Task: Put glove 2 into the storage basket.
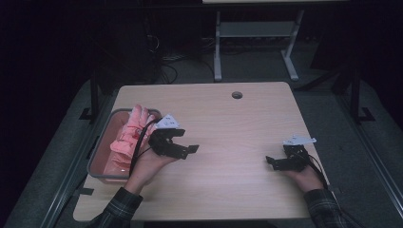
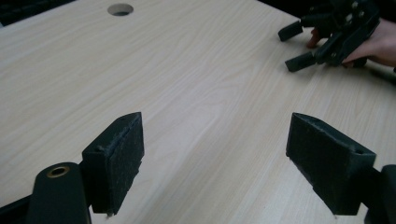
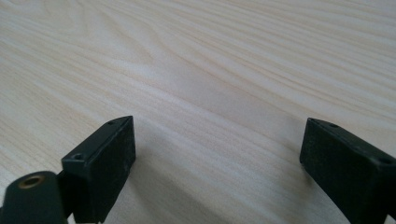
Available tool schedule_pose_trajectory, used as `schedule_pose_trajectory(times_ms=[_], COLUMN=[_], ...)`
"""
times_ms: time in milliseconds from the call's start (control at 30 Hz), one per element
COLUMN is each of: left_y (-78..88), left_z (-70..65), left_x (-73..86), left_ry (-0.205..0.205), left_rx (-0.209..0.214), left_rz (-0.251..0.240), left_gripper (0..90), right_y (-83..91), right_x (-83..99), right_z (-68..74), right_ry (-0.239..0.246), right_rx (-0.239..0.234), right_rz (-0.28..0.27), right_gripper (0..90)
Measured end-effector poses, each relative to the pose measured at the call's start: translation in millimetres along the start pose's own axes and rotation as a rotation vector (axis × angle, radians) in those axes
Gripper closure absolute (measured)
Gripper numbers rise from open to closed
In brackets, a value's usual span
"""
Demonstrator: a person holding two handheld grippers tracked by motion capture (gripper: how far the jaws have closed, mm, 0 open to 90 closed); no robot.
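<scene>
Light wood-grain table [image 1: 228, 118] with a cable hole [image 1: 236, 95]; grey floor [image 1: 266, 66]; white-framed desk base [image 1: 256, 33] behind; surroundings dark, apparently unlit.

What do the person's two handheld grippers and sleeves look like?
Both the left gripper and right gripper are black, with two flat rectangular jaws, a grey three-cornered plate on top and a trailing black cable. The person wears dark plaid sleeves.

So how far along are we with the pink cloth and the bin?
Done, by the look of it: the pink cloth lies bunched in the grey bin at the table's left edge. In hand: nothing; the left gripper beside the bin and the right gripper near the right edge both stand open over bare wood. Left: I see nothing else on the tabletop to handle.
</scene>
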State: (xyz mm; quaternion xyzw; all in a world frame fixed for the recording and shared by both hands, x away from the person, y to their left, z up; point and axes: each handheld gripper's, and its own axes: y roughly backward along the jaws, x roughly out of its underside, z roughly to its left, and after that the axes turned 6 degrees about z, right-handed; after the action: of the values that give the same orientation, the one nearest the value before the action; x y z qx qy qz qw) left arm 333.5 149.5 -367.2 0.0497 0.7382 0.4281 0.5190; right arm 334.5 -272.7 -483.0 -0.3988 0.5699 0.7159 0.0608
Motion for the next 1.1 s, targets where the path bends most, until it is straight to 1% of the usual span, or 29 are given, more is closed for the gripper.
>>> schedule_pose_trajectory(times_ms=[33, 67, 133, 167, 267, 333, 400, 500, 633, 700, 767, 867, 900, 967, 1000, 1033, 1100], left_y=[-3.4, -6.6, -13.6, -16.6, -26.8, -32.5, -38.9, -47.6, -60.3, -66.0, -70.0, -74.4, -75.9, -79.6, -81.5, -83.8, -86.8], left_z=[-2.3, -3.6, -7.6, -8.9, -12.5, -14.8, -17.5, -18.9, -20.6, -21.4, -21.2, -19.2, -19.1, -18.5, -18.0, -16.7, -16.6], left_x=[1.1, 2.5, 5.9, 7.5, 13.9, 18.0, 22.3, 28.7, 38.3, 42.4, 46.7, 52.0, 54.1, 56.7, 57.9, 59.6, 62.3], left_ry=[0.002, -0.006, -0.01, -0.017, -0.022, -0.037, -0.037, -0.051, -0.068, -0.075, -0.081, -0.082, -0.087, -0.105, -0.101, -0.11, -0.127], left_rx=[0.007, 0.014, 0.016, 0.015, 0.025, 0.024, 0.022, 0.02, 0.014, 0.002, -0.015, -0.021, -0.026, -0.031, -0.03, -0.039, -0.05], left_rz=[0.007, 0.008, 0.006, 0.021, 0.03, 0.041, 0.044, 0.066, 0.102, 0.119, 0.129, 0.136, 0.138, 0.163, 0.169, 0.184, 0.197], left_gripper=[18.8, 18.8, 18.8, 18.8, 18.8, 18.7, 18.7, 18.7, 18.7, 18.7, 18.5, 18.1, 17.7, 16.6, 15.7, 15.6, 15.6], right_y=[0.0, 0.0, 0.0, 0.0, 0.0, 0.0, 0.0, 0.0, 0.0, 0.0, 0.0, 0.0, 0.0, 0.1, 0.1, 0.1, 0.1], right_x=[0.0, 0.0, 0.0, 0.0, 0.0, 0.0, 0.0, 0.0, 0.0, 0.0, 0.0, 0.1, 0.1, 0.1, 0.1, 0.1, 0.2], right_z=[0.1, 0.0, 0.0, 0.0, 0.0, 0.0, 0.0, 0.0, 0.0, 0.0, 0.0, 0.1, 0.3, 0.4, 0.4, 0.4, 0.5], right_ry=[-0.001, 0.0, -0.001, 0.0, 0.0, 0.0, 0.0, 0.0, 0.0, 0.0, 0.0, 0.004, 0.007, 0.01, 0.011, 0.011, 0.013], right_rx=[-0.001, 0.0, 0.0, 0.0, 0.0, 0.0, 0.0, 0.0, 0.0, 0.0, 0.0, -0.004, -0.005, -0.006, -0.006, -0.007, -0.007], right_rz=[0.001, 0.0, 0.001, 0.0, 0.0, 0.0, 0.0, 0.0, 0.0, 0.0, 0.0, 0.0, -0.001, -0.001, 0.0, -0.001, 0.0], right_gripper=[10.3, 10.3, 10.3, 10.3, 10.3, 10.3, 10.3, 10.3, 10.4, 10.3, 10.3, 10.3, 10.3, 10.3, 10.3, 10.3, 10.3])
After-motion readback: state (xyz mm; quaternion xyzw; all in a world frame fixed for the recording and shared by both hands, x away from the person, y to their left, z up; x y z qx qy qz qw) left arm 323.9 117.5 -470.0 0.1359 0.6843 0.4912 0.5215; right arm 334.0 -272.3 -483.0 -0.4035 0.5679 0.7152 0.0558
